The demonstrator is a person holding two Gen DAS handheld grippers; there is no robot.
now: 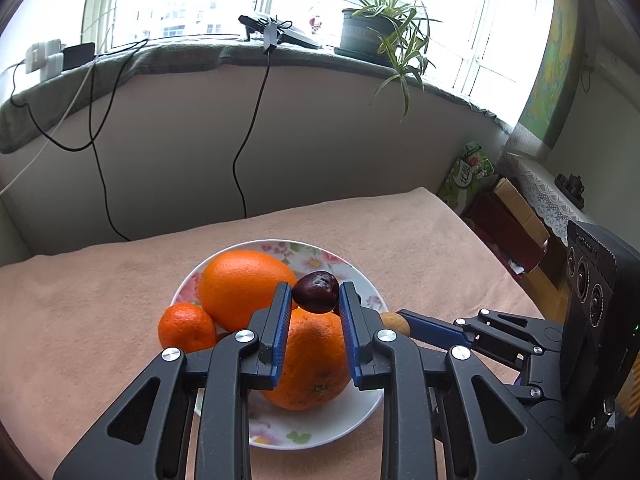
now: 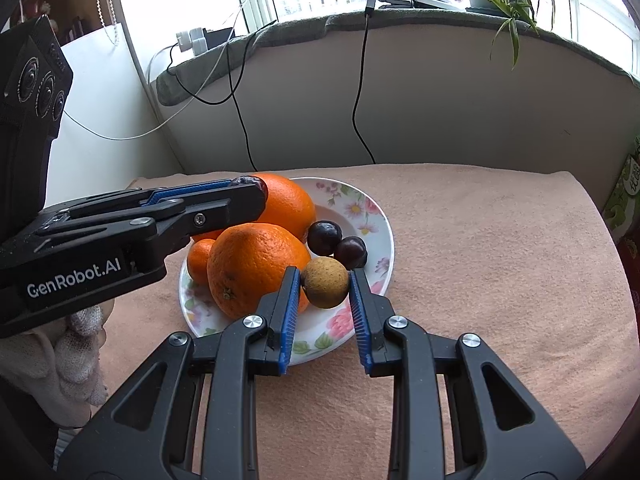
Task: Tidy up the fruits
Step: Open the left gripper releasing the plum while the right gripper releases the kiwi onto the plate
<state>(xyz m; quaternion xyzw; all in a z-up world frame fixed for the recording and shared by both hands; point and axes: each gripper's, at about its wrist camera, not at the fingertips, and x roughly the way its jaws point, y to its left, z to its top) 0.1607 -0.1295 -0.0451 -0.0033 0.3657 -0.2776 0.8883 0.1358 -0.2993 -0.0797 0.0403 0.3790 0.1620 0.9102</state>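
Over the flowered plate (image 1: 280, 432), left gripper (image 1: 316, 294) pinching a glossy dark plum (image 1: 316, 292) above two dimpled oranges (image 1: 316, 360). Right gripper (image 2: 326, 284) clamped on a rough brown round fruit (image 2: 325, 282) near plate's right rim. Peach terry cloth (image 2: 500, 280) beneath; grey sill, spider plant (image 1: 384, 20) behind. "GenRobot.AI" on left gripper's side.

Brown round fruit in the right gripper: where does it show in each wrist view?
Left wrist: only a sliver of the brown fruit shows right of centre, behind the left gripper's finger, at the right gripper's tip.
Right wrist: centre of frame, the brown fruit sits between the right gripper's blue pads.
Shared landmark: the floral plate.
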